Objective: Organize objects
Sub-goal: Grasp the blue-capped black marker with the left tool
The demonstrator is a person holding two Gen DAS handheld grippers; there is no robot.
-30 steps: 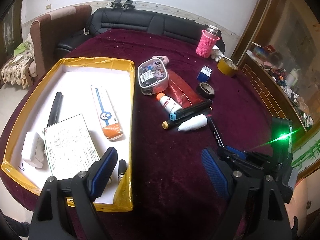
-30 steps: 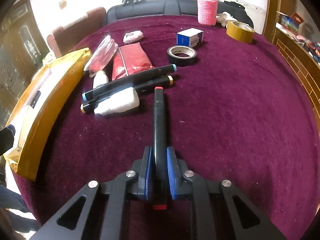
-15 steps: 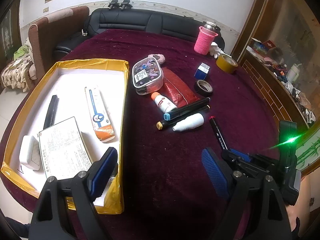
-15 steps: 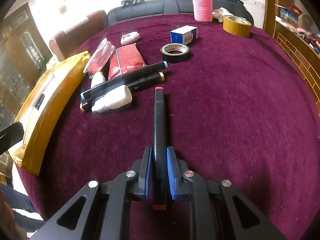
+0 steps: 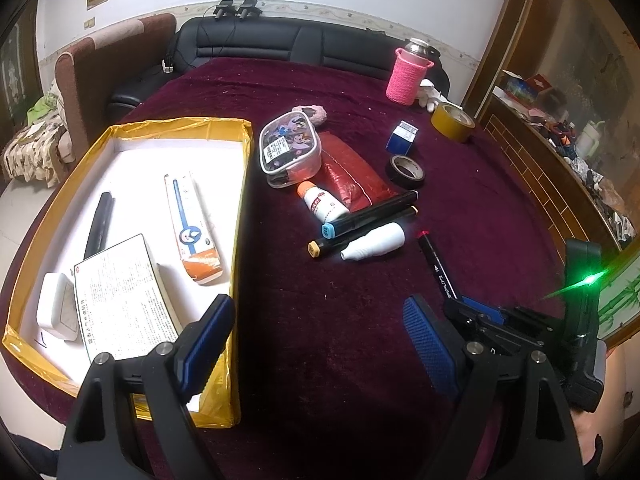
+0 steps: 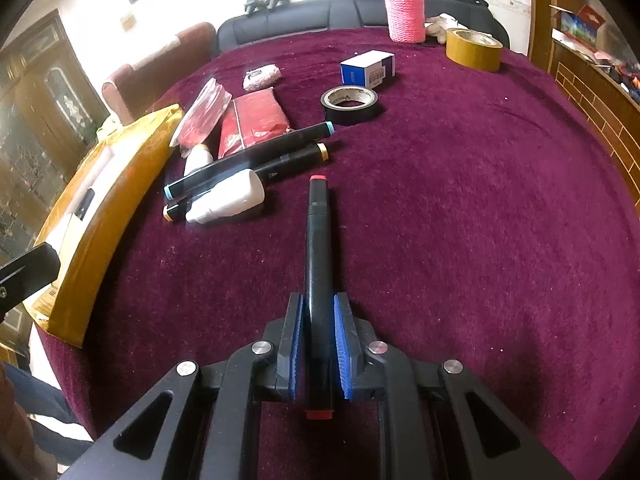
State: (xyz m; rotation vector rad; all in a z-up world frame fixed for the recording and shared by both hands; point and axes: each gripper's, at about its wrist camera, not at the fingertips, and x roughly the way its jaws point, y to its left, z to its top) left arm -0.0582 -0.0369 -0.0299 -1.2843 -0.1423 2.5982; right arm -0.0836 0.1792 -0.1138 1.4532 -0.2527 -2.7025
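Observation:
My right gripper point(image 6: 317, 312) is shut on a black marker with red ends point(image 6: 317, 248), held just above the maroon cloth; it also shows in the left wrist view point(image 5: 437, 266), with the right gripper point(image 5: 464, 304) behind it. My left gripper point(image 5: 316, 320) is open and empty, its left finger over the near right corner of a yellow-edged white box point(image 5: 240, 184). The box holds a booklet point(image 5: 120, 292), a tube carton point(image 5: 192, 224), a black pen point(image 5: 98, 226) and a white case point(image 5: 56, 312).
On the cloth lie two black markers point(image 6: 248, 160), a white bottle point(image 6: 226, 202), a glue bottle point(image 5: 322, 204), a red packet point(image 6: 252, 120), a clear pouch point(image 5: 288, 144), black tape point(image 6: 349, 104), a blue box point(image 6: 367, 68), yellow tape point(image 6: 473, 49) and a pink-sleeved flask point(image 6: 404, 10).
The right gripper has lifted and drawn the red-ended marker back toward me, away from the pile. The left gripper has pulled back a little over the box corner.

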